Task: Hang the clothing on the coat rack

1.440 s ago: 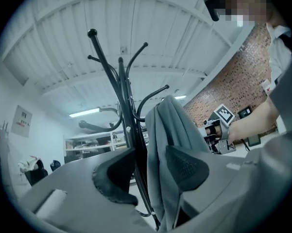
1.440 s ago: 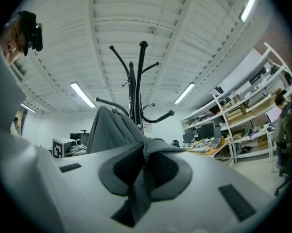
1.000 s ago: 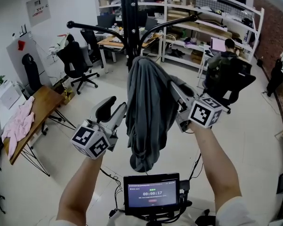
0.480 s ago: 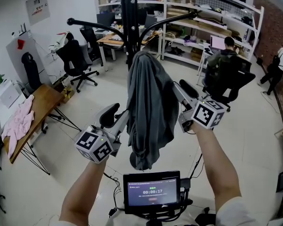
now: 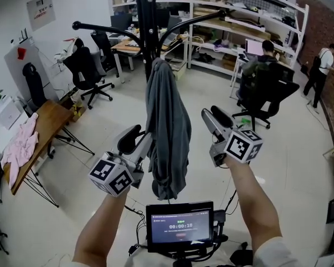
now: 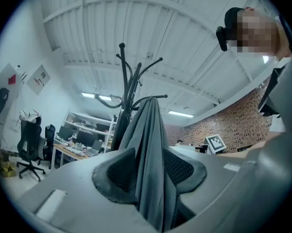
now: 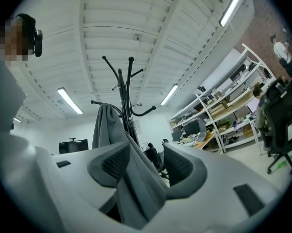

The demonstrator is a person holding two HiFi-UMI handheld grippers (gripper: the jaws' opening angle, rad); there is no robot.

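A grey garment (image 5: 167, 127) hangs by its top from a hook of the black coat rack (image 5: 147, 15) and drops straight down between my two grippers. My left gripper (image 5: 138, 142) is at the cloth's left edge; in the left gripper view a slack fold (image 6: 149, 130) runs between its parted pads (image 6: 121, 166), which do not squeeze it. My right gripper (image 5: 210, 119) stands a little right of the garment. Its jaws have just been opening, and a loose flap (image 7: 136, 178) lies between the pads (image 7: 180, 166).
A small screen (image 5: 179, 225) sits low in front of me. At the left is a wooden table (image 5: 50, 118) with a pink cloth (image 5: 21, 143), and office chairs (image 5: 89, 71) beyond. Shelving (image 5: 239, 21) lines the back, with one person seated (image 5: 264, 71) and another standing (image 5: 321, 65).
Both grippers have sunk. The right one has let go of the garment and drawn off to the right. The cloth now hangs narrower and straighter from the hook.
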